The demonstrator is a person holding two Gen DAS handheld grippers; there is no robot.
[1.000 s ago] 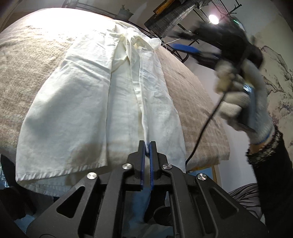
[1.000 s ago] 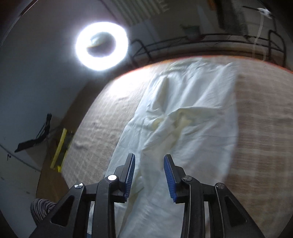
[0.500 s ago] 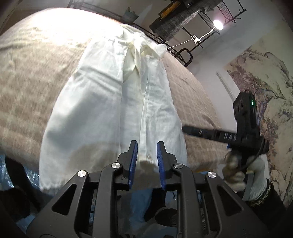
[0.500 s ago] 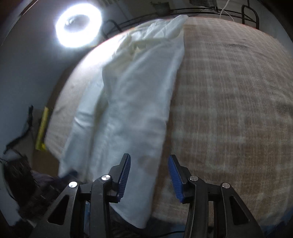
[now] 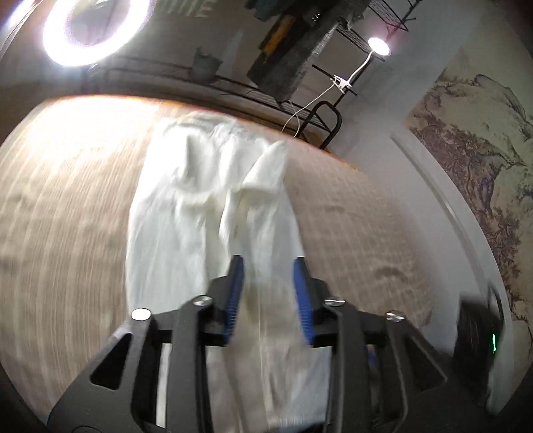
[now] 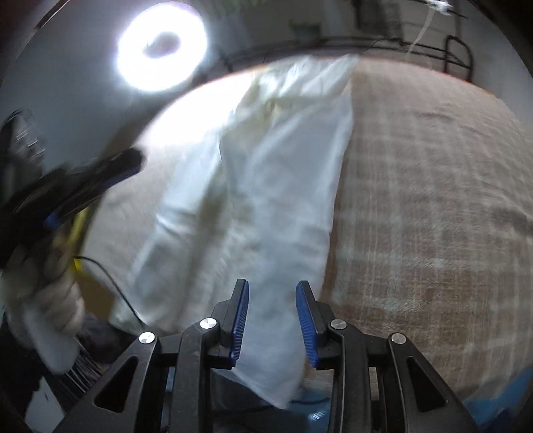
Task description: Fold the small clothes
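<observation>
A white garment (image 5: 206, 213), long like a pair of trousers, lies lengthwise on the beige checked table cover (image 5: 66, 200). My left gripper (image 5: 268, 266) hovers over its near half, blurred by motion. Its jaws are opening and grip nothing; the cloth only shows below the gap. In the right wrist view the garment (image 6: 276, 186) runs from the far edge to the near edge. My right gripper (image 6: 272, 289) sits over its near right corner with jaws closing, the hem between the pads but not pinched. The left gripper (image 6: 100, 180) appears blurred at the left, held by a gloved hand (image 6: 50, 299).
A ring light (image 5: 90, 30) glares beyond the table's far edge. A black metal rack (image 5: 326, 110) and a clip lamp (image 5: 378, 45) stand behind the table. A landscape painting (image 5: 483, 150) hangs on the right wall. Bare table cover (image 6: 433, 200) stretches right of the garment.
The left gripper let go of the near hem, opened, and rose forward over the garment. The right gripper swung across to the garment's near right corner and its jaws narrowed a little.
</observation>
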